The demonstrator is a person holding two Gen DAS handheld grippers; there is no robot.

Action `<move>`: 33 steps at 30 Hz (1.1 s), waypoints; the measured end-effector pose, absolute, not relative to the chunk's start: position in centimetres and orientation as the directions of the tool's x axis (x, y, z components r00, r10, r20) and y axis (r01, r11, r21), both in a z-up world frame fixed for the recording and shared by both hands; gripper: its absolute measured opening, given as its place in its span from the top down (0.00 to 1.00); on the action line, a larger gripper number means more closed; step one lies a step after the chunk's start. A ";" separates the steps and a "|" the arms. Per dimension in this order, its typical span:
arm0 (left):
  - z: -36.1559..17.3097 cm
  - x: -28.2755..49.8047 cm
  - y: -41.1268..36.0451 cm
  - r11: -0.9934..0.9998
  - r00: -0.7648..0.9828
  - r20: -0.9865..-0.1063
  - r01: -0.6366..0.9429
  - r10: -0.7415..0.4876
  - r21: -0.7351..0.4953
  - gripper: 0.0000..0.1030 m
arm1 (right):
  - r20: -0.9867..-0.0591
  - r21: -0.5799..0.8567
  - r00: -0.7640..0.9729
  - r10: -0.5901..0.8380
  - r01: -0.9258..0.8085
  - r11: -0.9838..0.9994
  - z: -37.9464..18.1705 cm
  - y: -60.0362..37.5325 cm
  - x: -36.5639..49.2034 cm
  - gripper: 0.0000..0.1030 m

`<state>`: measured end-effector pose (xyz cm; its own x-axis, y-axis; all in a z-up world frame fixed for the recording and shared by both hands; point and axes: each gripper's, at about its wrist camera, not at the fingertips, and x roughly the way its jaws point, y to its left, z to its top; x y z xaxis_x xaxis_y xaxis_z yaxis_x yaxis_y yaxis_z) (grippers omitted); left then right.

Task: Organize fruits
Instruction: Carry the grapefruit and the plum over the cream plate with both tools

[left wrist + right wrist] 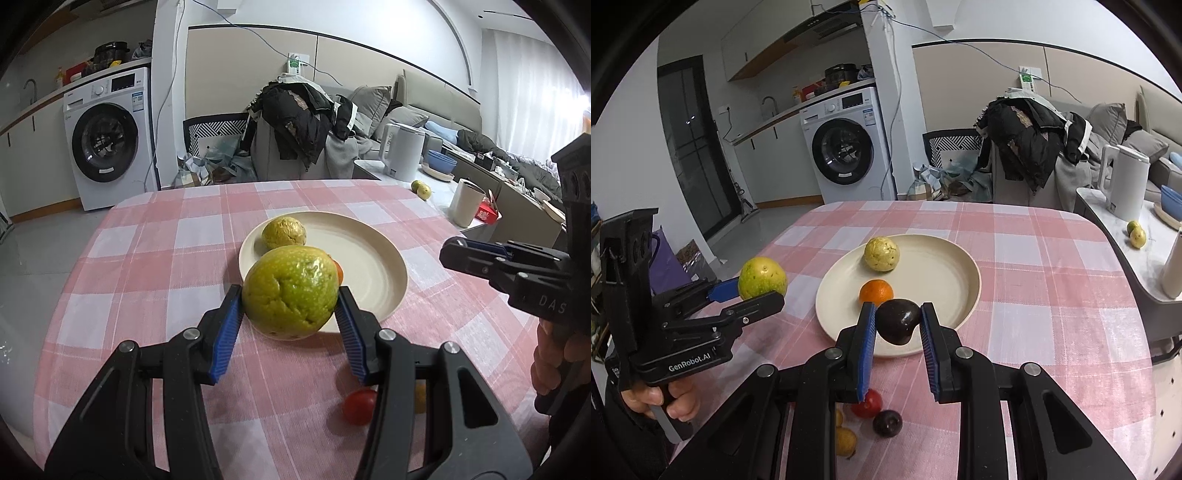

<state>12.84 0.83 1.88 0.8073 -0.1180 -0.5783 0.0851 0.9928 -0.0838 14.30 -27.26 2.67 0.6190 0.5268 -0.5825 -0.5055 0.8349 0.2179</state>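
My left gripper (290,306) is clamped on a large green-yellow fruit (291,291), held above the pink checked tablecloth (147,258) at the near-left rim of the cream plate (369,266). My right gripper (898,325) grips a dark avocado (898,320) between its blue pads (867,347), over the plate's near edge. On the plate sit a yellow fruit (881,254) towards the back and a small orange (875,291) just behind the avocado, while a red tomato (867,403), a dark plum (887,423) and small yellow fruits (845,439) lie on the cloth below my right gripper.
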 end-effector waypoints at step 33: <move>-3.0 22.0 1.7 0.996 0.751 -0.653 0.073 -0.094 -0.059 0.54 | -0.654 0.197 0.596 0.465 -0.459 0.866 -1.2 -24.2 21.1 0.76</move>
<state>22.05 1.70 -3.04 0.7511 -0.0937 -0.6535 0.0731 0.9956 -0.0587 21.10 -24.22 -1.16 0.5964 0.4651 -0.6542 -0.4593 0.8661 0.1971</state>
